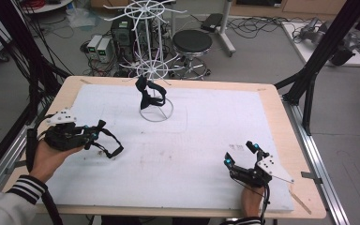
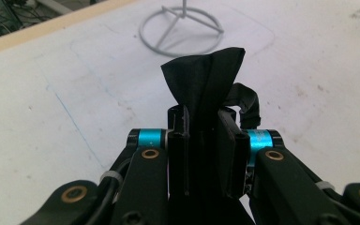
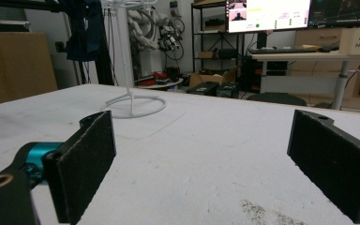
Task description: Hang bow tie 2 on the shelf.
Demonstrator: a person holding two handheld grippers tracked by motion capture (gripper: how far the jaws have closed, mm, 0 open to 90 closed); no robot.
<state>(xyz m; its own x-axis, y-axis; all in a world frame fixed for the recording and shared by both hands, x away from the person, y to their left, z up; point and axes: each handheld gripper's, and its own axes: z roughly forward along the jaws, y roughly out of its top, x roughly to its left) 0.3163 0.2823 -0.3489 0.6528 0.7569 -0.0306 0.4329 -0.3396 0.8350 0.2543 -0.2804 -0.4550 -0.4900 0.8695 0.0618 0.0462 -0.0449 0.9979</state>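
Observation:
My left gripper (image 1: 93, 133) hovers over the left side of the white mat (image 1: 201, 126), shut on a black fabric bow tie (image 1: 104, 140) whose strap loops down to the right. In the left gripper view the folded black cloth (image 2: 205, 79) sticks up from between the jaws of my left gripper (image 2: 206, 136). A white wire display rack (image 1: 155, 70) stands at the back middle, with another black bow tie (image 1: 148, 93) hanging on it. My right gripper (image 1: 240, 152) rests near the front right corner, open and with nothing in it. Its wide-apart pads (image 3: 86, 164) face the rack's ring base (image 3: 133, 105).
The mat covers a wooden table (image 1: 281, 122). Black frame posts (image 1: 326, 47) rise by the right edge and cables hang along the left. A round stool (image 1: 192, 44) and computer boxes (image 1: 99, 47) stand on the floor behind the table.

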